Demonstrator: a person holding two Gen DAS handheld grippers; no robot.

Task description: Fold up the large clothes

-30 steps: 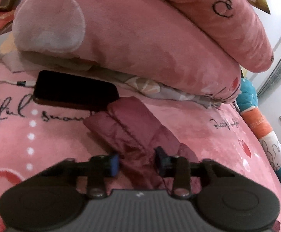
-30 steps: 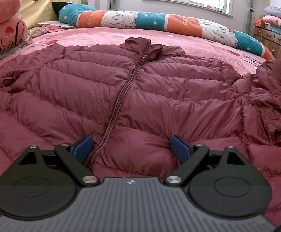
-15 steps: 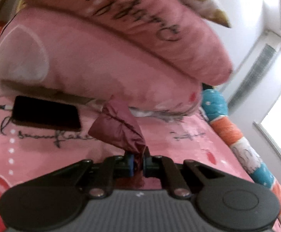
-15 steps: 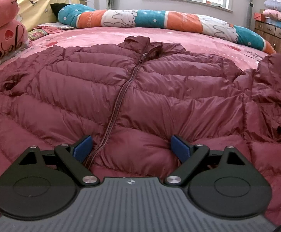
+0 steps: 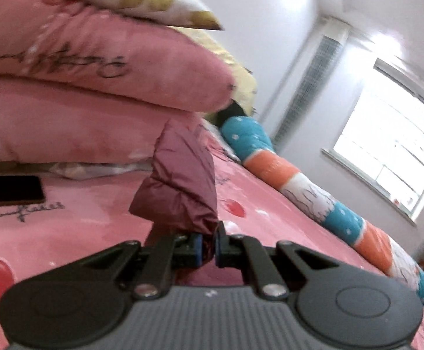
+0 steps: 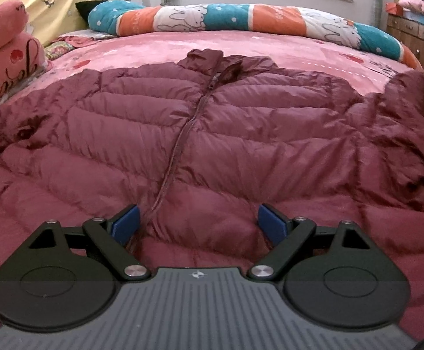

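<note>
A maroon puffer jacket [image 6: 212, 134] lies front up on the pink bed, zipper closed, collar at the far side. My right gripper [image 6: 198, 224] is open and empty, low over the jacket's hem, just right of the zipper. My left gripper [image 5: 208, 246] is shut on the end of the jacket's sleeve [image 5: 182, 186] and holds it lifted off the pink bedspread [image 5: 95, 227]; the sleeve end stands up above the fingers. The jacket's right sleeve [image 6: 410, 134] lies bunched at the right.
Stacked pink pillows [image 5: 95, 93] sit behind the lifted sleeve. A black phone [image 5: 10, 191] lies on the bed at the left. A long teal and orange bolster [image 6: 241, 20] runs along the far side. A wooden dresser [image 6: 416, 35] stands at the right.
My left gripper closed on the sleeve end and lifted it off the bed while swinging right. My right gripper stayed open and nearly still over the hem.
</note>
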